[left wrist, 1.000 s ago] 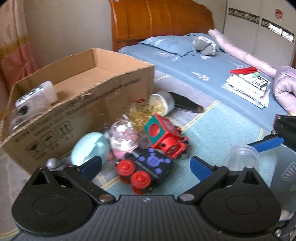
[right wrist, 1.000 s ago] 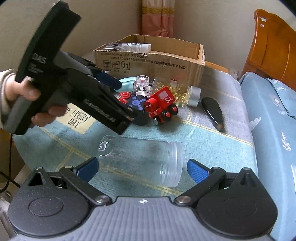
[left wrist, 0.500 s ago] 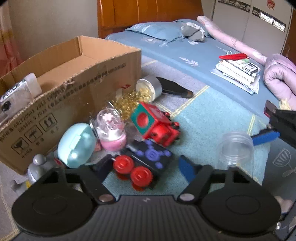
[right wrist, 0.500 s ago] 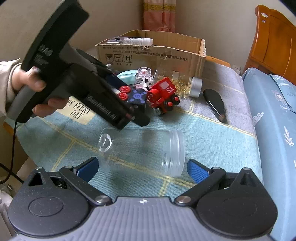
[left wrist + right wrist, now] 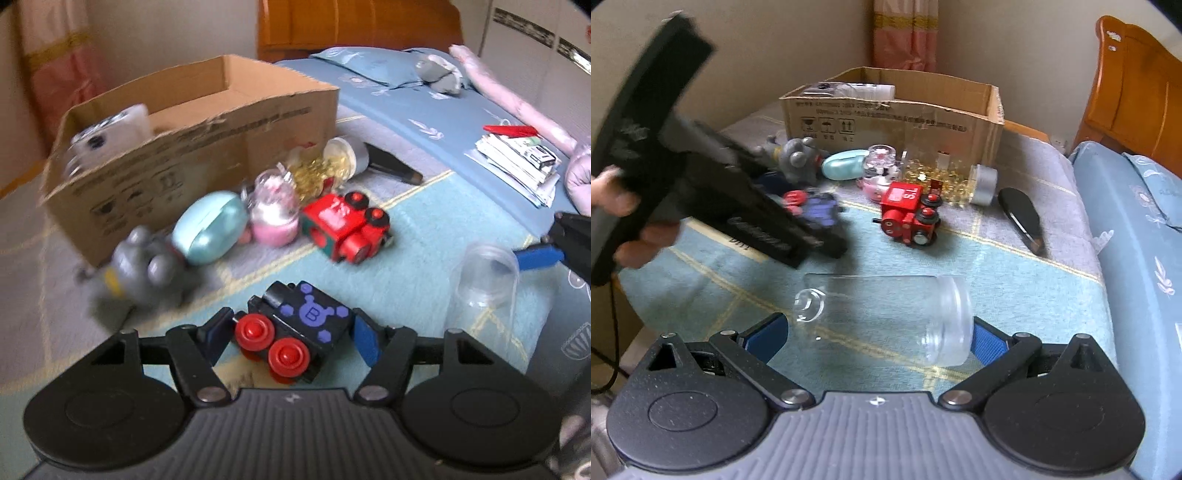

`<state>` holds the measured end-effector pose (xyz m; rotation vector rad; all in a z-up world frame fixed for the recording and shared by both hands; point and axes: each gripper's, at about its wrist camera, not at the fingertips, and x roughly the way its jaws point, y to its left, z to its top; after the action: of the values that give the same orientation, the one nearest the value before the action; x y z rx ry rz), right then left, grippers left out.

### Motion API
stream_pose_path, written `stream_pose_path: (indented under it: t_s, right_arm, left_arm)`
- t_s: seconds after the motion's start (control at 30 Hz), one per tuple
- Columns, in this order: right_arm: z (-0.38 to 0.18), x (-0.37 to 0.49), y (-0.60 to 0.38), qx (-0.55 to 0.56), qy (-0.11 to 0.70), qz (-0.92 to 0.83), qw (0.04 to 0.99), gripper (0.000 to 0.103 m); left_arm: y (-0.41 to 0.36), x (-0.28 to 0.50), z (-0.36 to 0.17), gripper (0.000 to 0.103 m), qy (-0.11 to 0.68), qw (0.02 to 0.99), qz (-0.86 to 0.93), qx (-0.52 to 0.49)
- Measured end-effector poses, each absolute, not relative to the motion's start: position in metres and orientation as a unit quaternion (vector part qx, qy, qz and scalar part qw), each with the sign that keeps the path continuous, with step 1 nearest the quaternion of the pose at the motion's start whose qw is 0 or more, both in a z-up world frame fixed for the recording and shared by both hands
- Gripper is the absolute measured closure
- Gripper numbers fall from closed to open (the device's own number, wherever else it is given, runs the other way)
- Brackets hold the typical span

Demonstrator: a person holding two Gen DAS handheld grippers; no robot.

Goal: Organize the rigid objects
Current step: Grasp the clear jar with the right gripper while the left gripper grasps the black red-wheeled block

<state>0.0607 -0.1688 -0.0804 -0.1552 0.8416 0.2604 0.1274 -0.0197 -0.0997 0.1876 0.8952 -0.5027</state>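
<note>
The left tongs [image 5: 290,338] pinch a black toy train [image 5: 295,338] between their blue pads, one pad against each side; the toy is a blocky black body with a purple bear-shaped emblem carrying the letter B, purple hexagon dots around it, a stubby black chimney at the far end and two glossy red wheels facing the camera. It sits low over the teal cloth [image 5: 417,280] that covers the desk, though whether it touches the cloth cannot be told. In the right wrist view the same toy is a blur of purple and red beside the left tool's black body. The right tongs [image 5: 877,338] are spread wide around a clear plastic jar [image 5: 886,317] that lies on its side on the cloth, its open frosted mouth near the right pad and its base near the left; contact with either pad cannot be made out. Further back lies a red toy train [image 5: 908,218], apart from the black one, then a pink snow globe [image 5: 275,214], a pale blue egg-shaped case [image 5: 208,232], a grey plush figure [image 5: 144,266] and a tipped container spilling gold beads [image 5: 321,177], all just in front of an open cardboard box [image 5: 207,147].
</note>
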Motion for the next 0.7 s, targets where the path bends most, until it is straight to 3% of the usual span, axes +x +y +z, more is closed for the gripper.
stream_pose_path:
  t_s: [0.17, 0.43, 0.6, 0.7]
  right_arm:
    - [-0.079, 0.065, -0.182, -0.061, 0.410, 0.119, 0.902, 0.000]
    - [-0.081, 0.067, -0.185, -0.064, 0.411, 0.121, 0.901, 0.000]
    - [-0.078, 0.069, -0.182, -0.076, 0.402, 0.147, 0.901, 0.000]
    - [-0.078, 0.072, -0.180, -0.098, 0.399, 0.167, 0.896, 0.000]
  left_arm:
    - [-0.015, 0.112, -0.095, 0.016, 0.431, 0.856, -0.267, 0.100]
    - [-0.025, 0.119, -0.101, 0.017, 0.403, 0.837, -0.306, 0.208]
    - [-0.025, 0.122, -0.098, 0.030, 0.403, 0.822, -0.342, 0.212]
    - [-0.026, 0.120, -0.097, 0.032, 0.398, 0.817, -0.352, 0.223]
